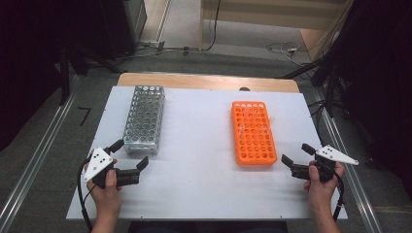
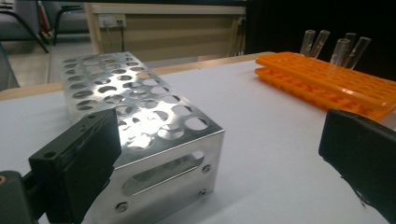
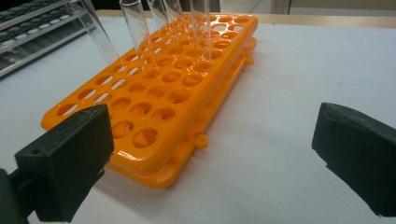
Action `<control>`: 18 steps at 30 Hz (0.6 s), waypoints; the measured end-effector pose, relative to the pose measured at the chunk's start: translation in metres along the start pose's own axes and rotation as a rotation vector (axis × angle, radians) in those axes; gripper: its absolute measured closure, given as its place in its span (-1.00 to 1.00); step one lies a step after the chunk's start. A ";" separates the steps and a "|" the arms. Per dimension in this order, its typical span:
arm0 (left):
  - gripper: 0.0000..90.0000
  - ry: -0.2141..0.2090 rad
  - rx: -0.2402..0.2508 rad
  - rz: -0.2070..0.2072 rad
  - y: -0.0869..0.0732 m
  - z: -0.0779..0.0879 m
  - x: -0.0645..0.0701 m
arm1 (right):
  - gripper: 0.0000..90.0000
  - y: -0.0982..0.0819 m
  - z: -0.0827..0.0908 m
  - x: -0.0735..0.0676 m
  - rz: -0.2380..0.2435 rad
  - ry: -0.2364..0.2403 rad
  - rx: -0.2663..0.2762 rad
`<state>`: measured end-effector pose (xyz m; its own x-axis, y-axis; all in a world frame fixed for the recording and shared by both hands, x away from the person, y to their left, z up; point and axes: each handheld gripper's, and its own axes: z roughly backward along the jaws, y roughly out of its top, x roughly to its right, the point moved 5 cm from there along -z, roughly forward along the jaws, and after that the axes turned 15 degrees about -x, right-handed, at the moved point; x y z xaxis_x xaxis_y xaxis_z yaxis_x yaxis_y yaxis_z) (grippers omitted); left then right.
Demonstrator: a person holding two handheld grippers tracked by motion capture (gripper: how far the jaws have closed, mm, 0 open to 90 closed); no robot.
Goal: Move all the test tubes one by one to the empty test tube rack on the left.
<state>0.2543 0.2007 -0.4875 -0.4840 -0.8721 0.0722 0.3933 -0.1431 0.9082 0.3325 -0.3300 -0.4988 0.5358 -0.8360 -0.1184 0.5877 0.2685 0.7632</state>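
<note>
A perforated metal tube rack (image 1: 144, 119) stands on the left half of the white table (image 1: 204, 184). An orange plastic tube rack (image 1: 253, 132) lies on the right half, with several clear test tubes (image 1: 259, 121) leaning in its far holes. My left gripper (image 1: 130, 154) hovers open just in front of the metal rack (image 2: 140, 121), nothing between its jaws. My right gripper (image 1: 297, 154) is open too, beside the orange rack's near right corner. In the right gripper view, the orange rack (image 3: 168, 93) and its tubes (image 3: 140, 28) sit ahead of the open right gripper (image 3: 210, 158).
A wooden table edge (image 1: 209, 81) shows behind the white top. Metal rails (image 1: 34, 165) run along the floor on both sides, and cables (image 1: 286, 48) lie on the floor beyond. Bare white surface lies between the two racks.
</note>
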 end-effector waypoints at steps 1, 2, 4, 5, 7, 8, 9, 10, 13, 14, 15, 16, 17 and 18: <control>-1.00 -0.003 -0.007 -0.003 0.000 0.000 0.002 | -1.00 0.001 0.000 -0.001 -0.003 0.003 -0.004; -1.00 -0.004 -0.006 -0.006 0.001 0.000 0.004 | -1.00 0.001 0.000 -0.002 0.002 0.002 -0.006; -1.00 -0.005 -0.009 -0.008 0.002 -0.001 0.006 | -1.00 0.003 0.000 -0.003 0.008 -0.007 -0.015; -1.00 -0.008 -0.017 -0.013 0.002 -0.001 0.007 | -1.00 0.006 0.001 -0.004 -0.003 -0.006 -0.011; -1.00 -0.022 -0.014 -0.004 0.001 -0.002 0.008 | -1.00 0.007 0.001 -0.005 -0.009 -0.011 -0.020; -1.00 -0.025 -0.012 -0.006 0.000 -0.002 0.008 | -1.00 0.008 0.001 -0.006 -0.005 -0.013 -0.025; -1.00 -0.017 -0.015 -0.006 0.000 -0.002 0.008 | -1.00 0.010 0.002 -0.007 -0.006 -0.010 -0.024; -1.00 -0.016 -0.015 0.004 0.001 -0.001 0.007 | -1.00 0.011 0.003 -0.008 -0.013 -0.007 -0.018; -1.00 -0.015 -0.008 0.007 0.002 0.001 0.007 | -1.00 0.016 0.006 -0.010 -0.025 -0.008 -0.009; -1.00 -0.015 -0.012 0.005 0.002 0.001 0.007 | -1.00 0.017 0.006 -0.010 -0.020 -0.018 -0.015; -1.00 -0.013 -0.017 -0.002 0.002 0.001 0.008 | -1.00 0.018 0.005 -0.011 -0.018 -0.025 -0.020; -1.00 -0.017 -0.020 0.000 0.002 0.001 0.009 | -0.97 0.020 0.004 -0.011 -0.018 -0.031 -0.023; -1.00 -0.023 -0.026 0.004 0.001 0.000 0.010 | -0.94 0.022 0.004 -0.013 -0.012 -0.034 -0.022; -1.00 -0.026 -0.031 0.002 0.001 0.000 0.012 | -0.94 0.025 0.003 -0.014 -0.002 -0.033 -0.024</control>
<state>0.2495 0.1902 -0.4855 -0.5033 -0.8599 0.0854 0.4182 -0.1559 0.8949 0.3375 -0.3129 -0.4763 0.5147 -0.8517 -0.0985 0.6031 0.2780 0.7476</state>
